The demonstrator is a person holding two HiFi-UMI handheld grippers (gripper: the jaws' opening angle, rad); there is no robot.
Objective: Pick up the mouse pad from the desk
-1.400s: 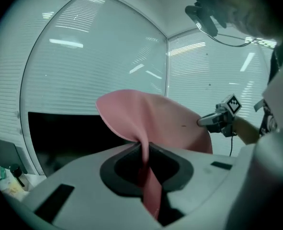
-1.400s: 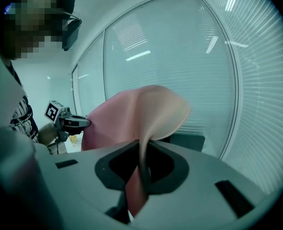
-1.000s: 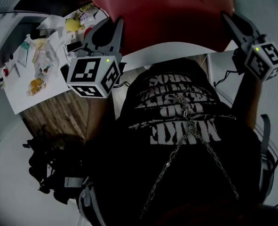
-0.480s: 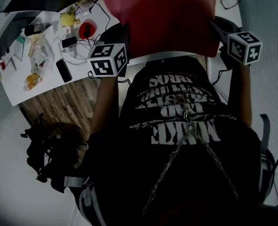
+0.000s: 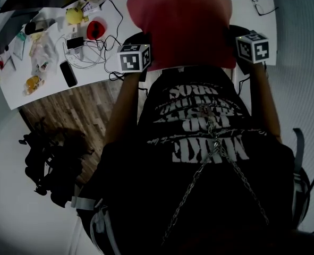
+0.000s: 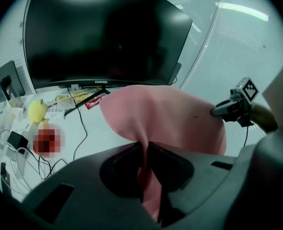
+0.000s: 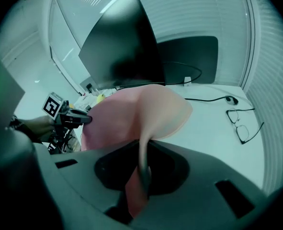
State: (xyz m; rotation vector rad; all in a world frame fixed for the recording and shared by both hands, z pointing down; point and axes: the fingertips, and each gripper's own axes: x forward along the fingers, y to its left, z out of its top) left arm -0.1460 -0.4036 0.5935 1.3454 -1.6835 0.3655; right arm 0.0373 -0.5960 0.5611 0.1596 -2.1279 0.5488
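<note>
The pink mouse pad hangs spread between my two grippers over the white desk. My left gripper is shut on the pad's near left edge. My right gripper is shut on its near right edge. In the left gripper view the pad is pinched between the jaws of the left gripper, with the right gripper at its far corner. In the right gripper view the pad folds down into the right gripper, and the left gripper holds the far side.
A large dark monitor stands at the desk's back. Glasses lie on the desk to the right. Left of the pad are a yellow object, a red item, a phone and tangled cables. A dark bag sits on the floor.
Both grippers have come down toward the desk with the mouse pad held between them. In the head view they now look smaller and farther off, low over the desktop.
</note>
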